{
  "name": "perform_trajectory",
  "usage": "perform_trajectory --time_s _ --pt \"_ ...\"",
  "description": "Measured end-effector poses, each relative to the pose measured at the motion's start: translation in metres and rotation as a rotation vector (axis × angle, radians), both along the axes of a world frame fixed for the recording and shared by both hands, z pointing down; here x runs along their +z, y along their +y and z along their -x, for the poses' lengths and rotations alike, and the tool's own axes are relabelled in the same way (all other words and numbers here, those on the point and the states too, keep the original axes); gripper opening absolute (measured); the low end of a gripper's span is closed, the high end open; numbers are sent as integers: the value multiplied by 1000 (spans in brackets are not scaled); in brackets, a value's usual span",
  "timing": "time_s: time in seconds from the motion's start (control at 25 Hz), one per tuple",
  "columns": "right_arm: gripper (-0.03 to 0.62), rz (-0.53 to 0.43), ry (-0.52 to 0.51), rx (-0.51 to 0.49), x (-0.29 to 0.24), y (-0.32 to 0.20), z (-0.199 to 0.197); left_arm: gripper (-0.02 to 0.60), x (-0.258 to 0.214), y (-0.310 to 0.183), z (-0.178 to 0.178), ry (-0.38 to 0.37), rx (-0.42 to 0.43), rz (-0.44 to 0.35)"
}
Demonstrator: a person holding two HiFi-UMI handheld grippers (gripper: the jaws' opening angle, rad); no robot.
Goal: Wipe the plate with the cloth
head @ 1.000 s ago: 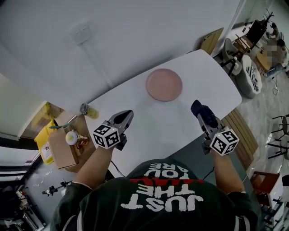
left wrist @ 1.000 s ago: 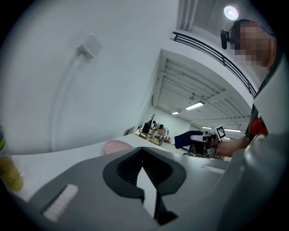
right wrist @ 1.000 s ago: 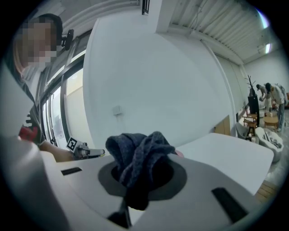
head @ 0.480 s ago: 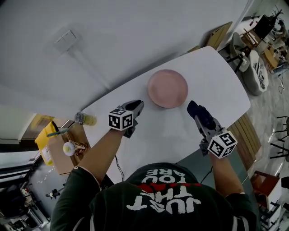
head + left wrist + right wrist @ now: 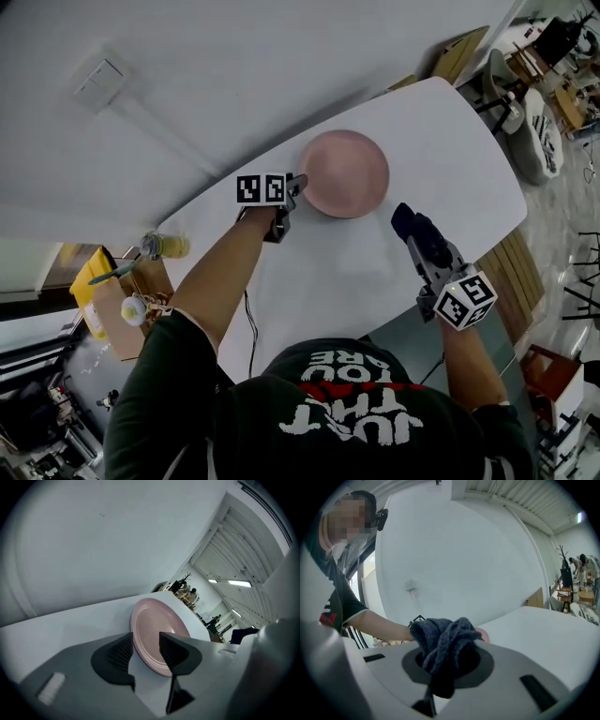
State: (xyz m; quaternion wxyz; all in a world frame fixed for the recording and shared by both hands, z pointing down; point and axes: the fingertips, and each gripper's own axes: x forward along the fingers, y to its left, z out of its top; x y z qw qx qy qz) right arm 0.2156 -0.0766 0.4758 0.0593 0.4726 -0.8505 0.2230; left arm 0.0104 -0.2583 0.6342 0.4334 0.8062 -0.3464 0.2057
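In the right gripper view the cloth (image 5: 445, 641) bunches over my right tool (image 5: 446, 657), so I can't see its pads, and only a pink sliver of the plate (image 5: 483, 634) clears it. My left tool (image 5: 145, 640) is opening its jaws with the plate's near rim in the gap; they cover the rim on either side. My torso (image 5: 347, 412) hides the near edge of the surface (image 5: 375, 267).

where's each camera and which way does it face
Head view: on the head, steeply down at the white table; arms, left gripper, right gripper show.
Left gripper view: along its opening jaws; pink plate rim in the gap, ungripped.
Right gripper view: along jaws shut on dark cloth; left arm shows.
All share the plate.
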Motion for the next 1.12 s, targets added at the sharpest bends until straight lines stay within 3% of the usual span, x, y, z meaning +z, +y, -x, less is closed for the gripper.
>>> perform_trajectory --time_s 0.16,0.36,0.52,0.72,1.12 --pt "46 9 7 -3 9 -5 -9 170 19 -11 -13 -30 -14 50" --pt "46 11 12 -34 22 -26 -10 170 56 -15 -16 -166 2 108" --pt "46 5 25 -89 36 -53 1 144 68 -23 -20 -251 3 82" --pt "45 12 98 -187 64 -109 24 87 68 -30 -24 -195 -63 169" --pt "46 36 432 -550 140 -204 130 74 69 -27 -23 -161 -74 208"
